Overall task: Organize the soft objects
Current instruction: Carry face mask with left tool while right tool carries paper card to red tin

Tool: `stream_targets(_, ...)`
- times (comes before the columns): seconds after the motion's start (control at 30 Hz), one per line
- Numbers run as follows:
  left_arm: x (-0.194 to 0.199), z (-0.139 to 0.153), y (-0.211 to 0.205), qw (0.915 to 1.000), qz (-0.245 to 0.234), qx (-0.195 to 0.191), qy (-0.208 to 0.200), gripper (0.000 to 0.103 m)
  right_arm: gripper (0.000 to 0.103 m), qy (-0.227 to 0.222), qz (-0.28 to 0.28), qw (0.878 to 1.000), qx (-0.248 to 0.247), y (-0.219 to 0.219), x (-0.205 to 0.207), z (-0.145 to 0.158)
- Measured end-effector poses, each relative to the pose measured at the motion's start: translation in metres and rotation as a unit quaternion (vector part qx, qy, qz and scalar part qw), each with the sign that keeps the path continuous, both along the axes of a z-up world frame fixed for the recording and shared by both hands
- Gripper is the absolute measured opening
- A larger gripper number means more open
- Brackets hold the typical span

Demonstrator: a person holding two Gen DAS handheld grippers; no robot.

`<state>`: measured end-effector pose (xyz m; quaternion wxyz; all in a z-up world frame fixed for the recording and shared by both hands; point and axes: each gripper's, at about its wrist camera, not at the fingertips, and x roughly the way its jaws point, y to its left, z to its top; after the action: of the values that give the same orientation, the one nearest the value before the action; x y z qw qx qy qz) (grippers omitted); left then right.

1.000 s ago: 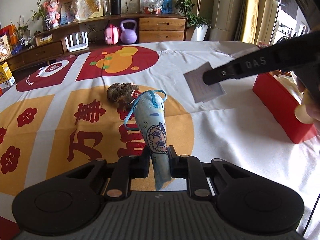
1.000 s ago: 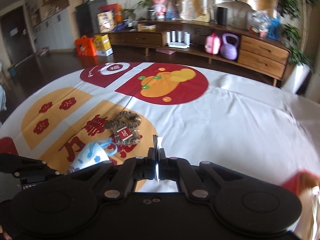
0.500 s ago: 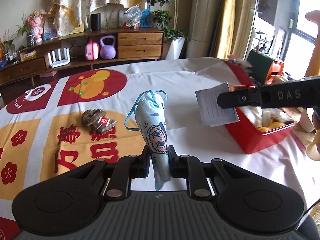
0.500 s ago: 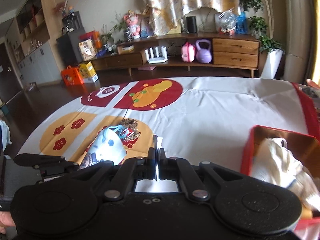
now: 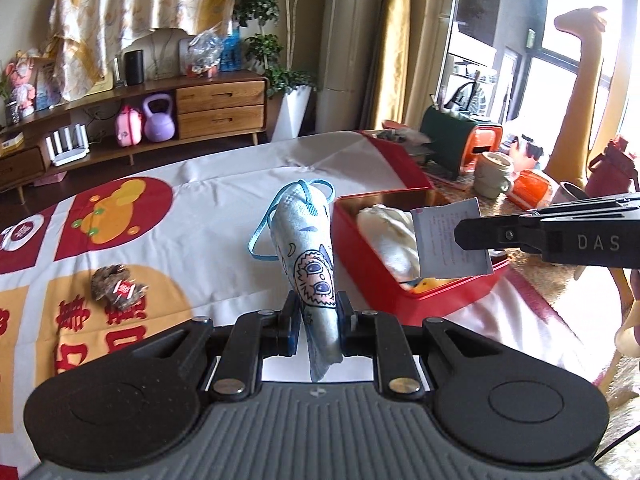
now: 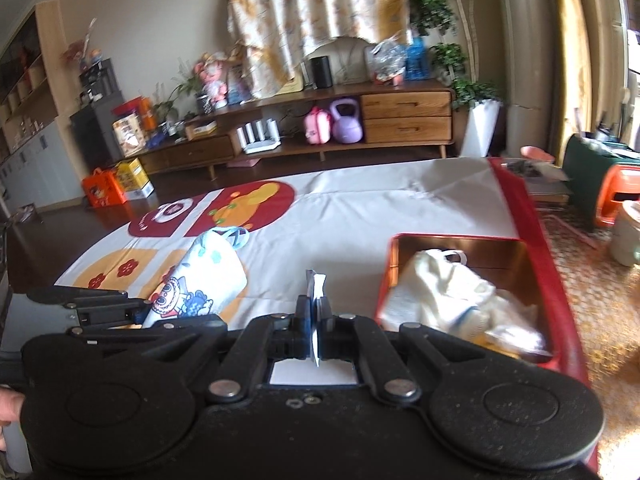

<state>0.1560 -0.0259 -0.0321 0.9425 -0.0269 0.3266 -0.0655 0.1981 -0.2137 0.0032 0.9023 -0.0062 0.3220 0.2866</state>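
Left hand-held gripper (image 5: pixel 318 322) pinches a folded pale-blue fabric face mask with a cartoon print and blue ear loops (image 5: pixel 308 248), holding it clear above the surface (image 5: pixel 224 208), which is draped in a white cloth with red and orange prints. Right hand-held gripper (image 6: pixel 316 322), jaws pressed together, nips a thin white paper card (image 5: pixel 450 238) that hangs over the open red rectangular tin (image 6: pixel 560 296), where crumpled cream-white cloth (image 6: pixel 444 292) lies inside. A small brown scrunched fabric item with a red tag (image 5: pixel 116 286) lies on the orange print, well apart from the tin
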Motion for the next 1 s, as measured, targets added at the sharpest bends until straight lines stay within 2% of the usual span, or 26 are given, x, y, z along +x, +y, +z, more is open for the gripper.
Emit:
stream_targets(0.2,0.014,0.01,-0.036,0.9992,-0.039,0.008,-0.003,0.018,0.002,-0.015,-0.038,0.999,0.004,-0.04,0.0,0.004)
stream_targets(0.5,0.05,0.008,-0.088,0.9959,-0.086,0.021,0.019,0.018,0.002,-0.022,-0.097,0.995,0.011,-0.089,0.017,-0.001)
stream_targets(0.7,0.08,0.0,-0.112,0.9941,-0.097,0.03,0.037,0.018,0.002,-0.018,-0.123,0.992,0.009,-0.108,0.034,-0.012)
stream_targets(1.0,0.117,-0.01,-0.144,0.9909,-0.115,0.059,0.039,0.018,0.002,-0.007,-0.138,0.99,-0.002,-0.113,0.068,-0.028)
